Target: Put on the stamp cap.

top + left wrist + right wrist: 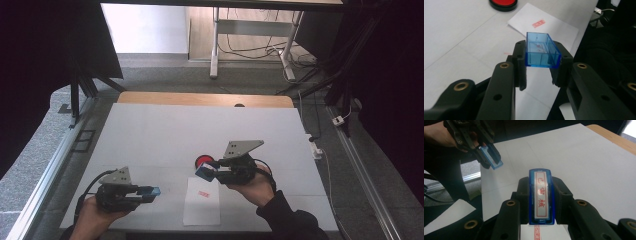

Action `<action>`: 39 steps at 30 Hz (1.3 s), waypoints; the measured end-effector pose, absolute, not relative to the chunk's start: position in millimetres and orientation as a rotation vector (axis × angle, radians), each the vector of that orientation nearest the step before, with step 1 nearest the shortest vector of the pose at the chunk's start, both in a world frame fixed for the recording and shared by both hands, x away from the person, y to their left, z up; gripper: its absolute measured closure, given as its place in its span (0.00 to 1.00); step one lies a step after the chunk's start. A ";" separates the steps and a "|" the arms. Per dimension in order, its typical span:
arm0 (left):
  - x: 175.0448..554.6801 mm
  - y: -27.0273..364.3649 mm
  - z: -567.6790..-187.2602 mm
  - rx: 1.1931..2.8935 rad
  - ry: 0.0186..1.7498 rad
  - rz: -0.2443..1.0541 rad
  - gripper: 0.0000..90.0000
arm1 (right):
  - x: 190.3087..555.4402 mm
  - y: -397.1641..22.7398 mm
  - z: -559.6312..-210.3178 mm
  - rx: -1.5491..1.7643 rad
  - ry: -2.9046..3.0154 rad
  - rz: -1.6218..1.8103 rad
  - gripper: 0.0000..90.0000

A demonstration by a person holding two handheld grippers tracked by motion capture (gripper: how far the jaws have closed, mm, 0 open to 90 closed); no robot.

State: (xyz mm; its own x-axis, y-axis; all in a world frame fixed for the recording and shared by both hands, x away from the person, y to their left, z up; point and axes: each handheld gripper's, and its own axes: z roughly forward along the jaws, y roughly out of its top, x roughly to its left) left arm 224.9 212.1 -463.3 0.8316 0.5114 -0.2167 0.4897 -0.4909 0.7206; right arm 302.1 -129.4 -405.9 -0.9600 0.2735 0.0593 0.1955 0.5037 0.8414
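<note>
The left gripper [150, 191] is sitting at the near left of the table [150, 135], its jaws pinching a clear blue stamp cap [541, 50]. In the left gripper view the cap is lying crosswise between the pads, open side up, with faint red marks visible inside it. The person's left hand [92, 217] is gripping the tool body from below, clear of the table surface as far as the high view shows.

The right gripper [207, 172] is positioned near the centre of the table, just right of the paper's far edge, and its jaws are clamping a blue rectangular stamp [541, 195]. In the right gripper view the stamp face is turned up toward the camera (a white pad with a red border and red characters), and it is sitting squarely between the two pads. The right hand [255, 187] is holding this tool above the table.

A white sheet of paper [201, 202] is lying at the near edge between the two grippers, bearing one small red stamped impression [203, 194] near its far end. A round red ink pad [203, 161] in a black case is resting on the table just beyond the sheet, close beside the right gripper's tips. The two grippers are standing well apart, cap and stamp not touching.
</note>
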 end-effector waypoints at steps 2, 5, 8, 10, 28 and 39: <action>229.9 205.6 -462.8 2.178 0.692 0.010 0.76 | 302.2 -129.6 -405.2 0.413 2.652 1.477 0.80; 236.6 197.5 -462.6 2.193 0.647 -0.004 0.76 | 302.4 -130.0 -404.3 0.410 2.651 1.495 0.80; 242.1 190.4 -461.5 2.191 0.603 -0.004 0.76 | 303.4 -130.3 -403.7 0.412 2.662 1.500 0.80; 245.7 186.3 -460.9 2.179 0.569 -0.010 0.76 | 304.2 -130.5 -403.5 0.412 2.672 1.501 0.80; 278.3 145.9 -455.6 2.164 0.362 -0.058 0.76 | 303.9 -131.1 -400.0 0.345 2.682 1.534 0.80; 292.9 126.5 -456.9 2.142 0.240 -0.119 0.76 | 300.8 -131.1 -397.3 0.286 2.686 1.564 0.80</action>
